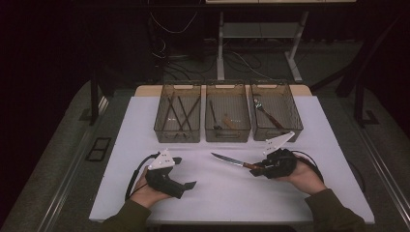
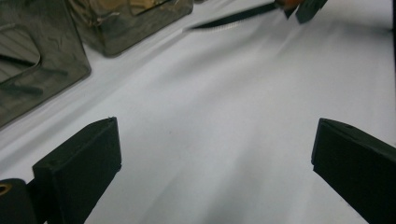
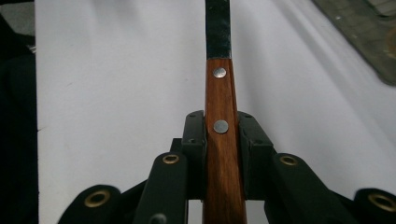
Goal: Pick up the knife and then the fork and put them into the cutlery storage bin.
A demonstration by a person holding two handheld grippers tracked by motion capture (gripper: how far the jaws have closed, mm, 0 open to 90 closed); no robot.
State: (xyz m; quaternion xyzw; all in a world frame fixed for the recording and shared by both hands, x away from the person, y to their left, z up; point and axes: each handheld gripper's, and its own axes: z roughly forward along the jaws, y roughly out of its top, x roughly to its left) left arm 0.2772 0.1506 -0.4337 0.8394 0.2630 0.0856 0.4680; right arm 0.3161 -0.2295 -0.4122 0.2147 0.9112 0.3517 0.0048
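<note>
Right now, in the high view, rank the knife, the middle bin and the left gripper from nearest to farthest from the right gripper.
1. Knife, clamped in the right gripper, blade pointing left.
2. Middle bin, behind, across the table.
3. Left gripper, far left, jaws open.

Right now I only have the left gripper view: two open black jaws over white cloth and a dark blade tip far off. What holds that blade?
Observer: The right gripper, shut on the knife by its wooden handle.
Operator: Is the knife lifted or lying on the table?
Observer: I cannot tell; in the high view the blade points left, low over the white table.
Operator: What are the dark boxes at my left edge?
Observer: Three clear bins in a row at the far side: the left bin holds long dark sticks, the middle bin a few small utensils, the right bin a metal utensil.
Operator: And my own gripper?
Observer: The left gripper is open, holding nothing.
</note>
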